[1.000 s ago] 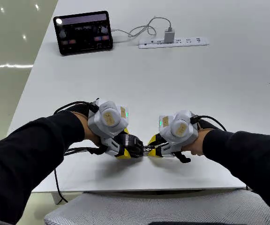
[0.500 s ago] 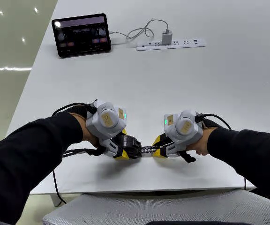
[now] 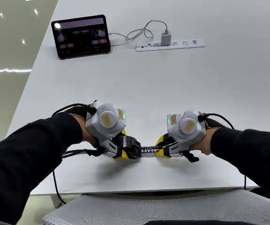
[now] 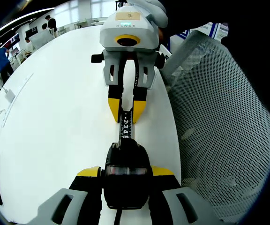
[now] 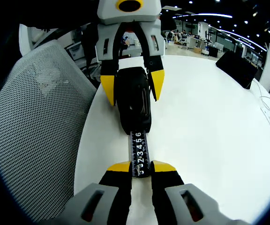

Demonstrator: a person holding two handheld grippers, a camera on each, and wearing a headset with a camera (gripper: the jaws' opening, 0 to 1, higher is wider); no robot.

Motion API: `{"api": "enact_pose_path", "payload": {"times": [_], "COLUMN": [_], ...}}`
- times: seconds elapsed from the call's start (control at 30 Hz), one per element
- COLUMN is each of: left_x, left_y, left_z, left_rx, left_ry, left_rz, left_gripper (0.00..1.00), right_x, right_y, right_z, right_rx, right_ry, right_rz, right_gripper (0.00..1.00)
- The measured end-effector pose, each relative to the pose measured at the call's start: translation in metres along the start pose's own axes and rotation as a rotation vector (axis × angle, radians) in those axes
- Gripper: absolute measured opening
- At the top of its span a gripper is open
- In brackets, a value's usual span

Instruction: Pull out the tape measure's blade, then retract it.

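Note:
A black tape measure (image 3: pixel 128 146) sits low over the white table (image 3: pixel 172 89) near its front edge, held in my left gripper (image 3: pixel 121 151), whose yellow-tipped jaws are shut on its case (image 4: pixel 125 173). A short length of blade (image 3: pixel 150 150) with printed numbers runs out of the case to the right. My right gripper (image 3: pixel 162 149) is shut on the blade's end (image 5: pixel 137 168). In the left gripper view the blade (image 4: pixel 125 129) leads straight to the right gripper (image 4: pixel 127 108) facing it. In the right gripper view the case (image 5: pixel 134 101) sits between the left gripper's jaws.
A dark tablet (image 3: pixel 81 35) stands at the table's far left, and a white power strip (image 3: pixel 170 44) with a plugged charger and cable lies beside it. A grey mesh chair back (image 3: pixel 144 208) is just below the table's front edge. Black cables trail from both grippers.
The right gripper has moved to the right, away from the left one, drawing more blade out of the case. The left gripper has stayed nearly in place with the case.

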State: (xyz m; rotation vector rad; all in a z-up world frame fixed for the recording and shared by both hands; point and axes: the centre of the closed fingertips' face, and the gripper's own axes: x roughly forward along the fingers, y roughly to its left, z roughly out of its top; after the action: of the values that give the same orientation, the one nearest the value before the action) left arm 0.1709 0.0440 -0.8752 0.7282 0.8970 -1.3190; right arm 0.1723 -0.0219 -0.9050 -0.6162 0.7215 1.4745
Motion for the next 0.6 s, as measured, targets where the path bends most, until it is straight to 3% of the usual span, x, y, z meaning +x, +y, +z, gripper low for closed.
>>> {"api": "enact_pose_path", "payload": {"times": [0.6], "left_x": [0.0003], "left_y": [0.0], "left_z": [-0.0001], "left_rx": [0.007], "left_ry": [0.004], "left_rz": [0.009], "left_gripper": [0.34], "right_x": [0.0009], "right_y": [-0.0011], "right_z": [0.0], "right_rx": [-0.008], "right_ry": [0.002], "right_rz": [-0.009], "right_gripper": [0.11]}}
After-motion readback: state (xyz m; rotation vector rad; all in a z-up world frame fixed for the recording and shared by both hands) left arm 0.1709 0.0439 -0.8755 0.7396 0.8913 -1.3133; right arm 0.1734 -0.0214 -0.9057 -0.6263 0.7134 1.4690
